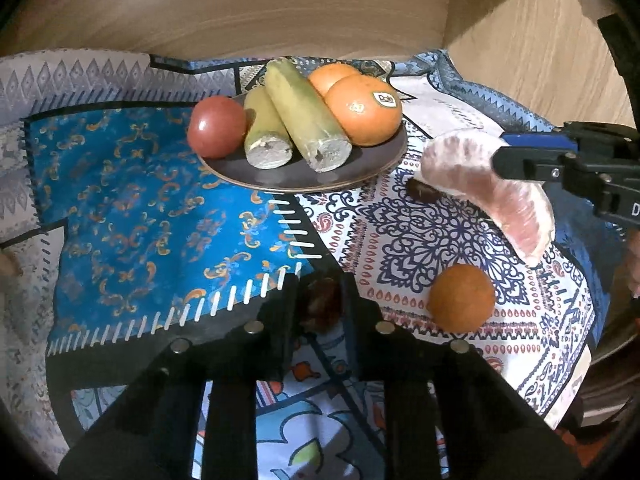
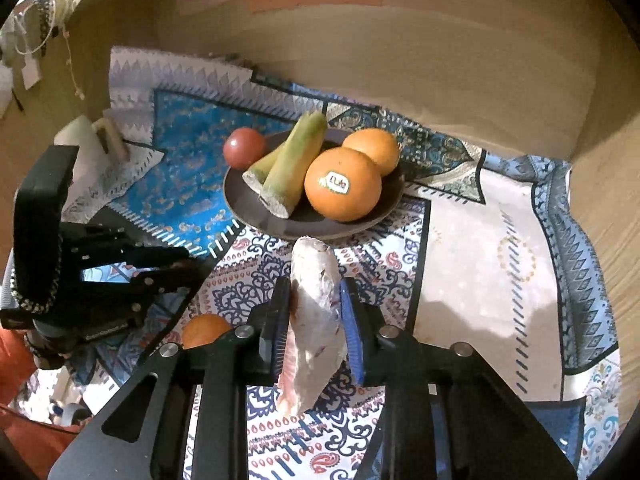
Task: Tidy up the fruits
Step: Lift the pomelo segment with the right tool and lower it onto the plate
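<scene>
Spread over a wooden surface (image 2: 460, 80): a patterned cloth (image 1: 132, 208) in blue, white and navy patches. Resting directly on the cloth: a dark round plate (image 1: 296, 176) with fruit, a loose small orange (image 1: 461, 297) well apart from the plate, and a small dark brown piece (image 1: 423, 191) just beside the plate's rim. Near the cloth's far left corner, a pale mug-like object (image 2: 86, 140), lying partly on the cloth.

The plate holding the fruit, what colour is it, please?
Dark brown plate, clearest in the right wrist view.
</scene>
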{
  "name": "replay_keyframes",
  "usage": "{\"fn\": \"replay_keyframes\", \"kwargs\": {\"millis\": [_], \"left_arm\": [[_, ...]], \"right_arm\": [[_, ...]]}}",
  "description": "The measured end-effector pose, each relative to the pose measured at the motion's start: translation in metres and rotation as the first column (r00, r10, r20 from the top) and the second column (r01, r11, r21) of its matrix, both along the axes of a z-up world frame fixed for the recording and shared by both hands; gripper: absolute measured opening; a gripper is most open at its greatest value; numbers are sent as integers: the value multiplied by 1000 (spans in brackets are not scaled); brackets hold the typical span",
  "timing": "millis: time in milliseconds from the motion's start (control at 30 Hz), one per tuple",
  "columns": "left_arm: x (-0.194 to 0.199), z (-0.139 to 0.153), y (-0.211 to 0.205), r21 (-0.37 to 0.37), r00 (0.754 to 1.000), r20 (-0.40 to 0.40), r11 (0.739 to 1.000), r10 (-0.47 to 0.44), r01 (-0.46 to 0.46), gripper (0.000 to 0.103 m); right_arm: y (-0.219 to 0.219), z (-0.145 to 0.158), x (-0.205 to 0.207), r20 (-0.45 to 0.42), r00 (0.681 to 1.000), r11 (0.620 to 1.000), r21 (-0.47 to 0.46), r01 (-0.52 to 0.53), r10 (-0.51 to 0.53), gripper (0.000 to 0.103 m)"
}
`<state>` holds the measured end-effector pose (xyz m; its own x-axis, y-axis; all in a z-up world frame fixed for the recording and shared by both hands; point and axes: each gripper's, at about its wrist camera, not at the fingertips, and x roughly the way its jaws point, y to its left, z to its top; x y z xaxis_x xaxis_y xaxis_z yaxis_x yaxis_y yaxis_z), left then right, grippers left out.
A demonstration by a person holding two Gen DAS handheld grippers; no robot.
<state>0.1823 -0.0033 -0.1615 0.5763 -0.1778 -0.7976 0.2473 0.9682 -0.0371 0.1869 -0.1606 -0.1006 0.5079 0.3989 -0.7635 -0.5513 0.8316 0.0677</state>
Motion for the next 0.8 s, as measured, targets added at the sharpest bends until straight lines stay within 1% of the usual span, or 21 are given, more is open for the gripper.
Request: {"fn": "replay_keyframes", "kwargs": {"millis": [267,500,667,800], "left_arm": [[7,22,8,-10,998,57,999,35,-34,20],[28,41,18,-29,993,101,998,66,-63,20],[51,46,25,-27,990,110,996,86,-83,20],[70,40,30,-28,990,89,994,105,-103,20]], "right_arm": [[-1,21,2,72,997,1000,29,12,-14,23],[7,38,18,120,993,999,49,14,-20,23],[19,45,37,148,989,999,43,5,-12,23],[29,46,55,143,990,999,50,-1,-6,23]]}}
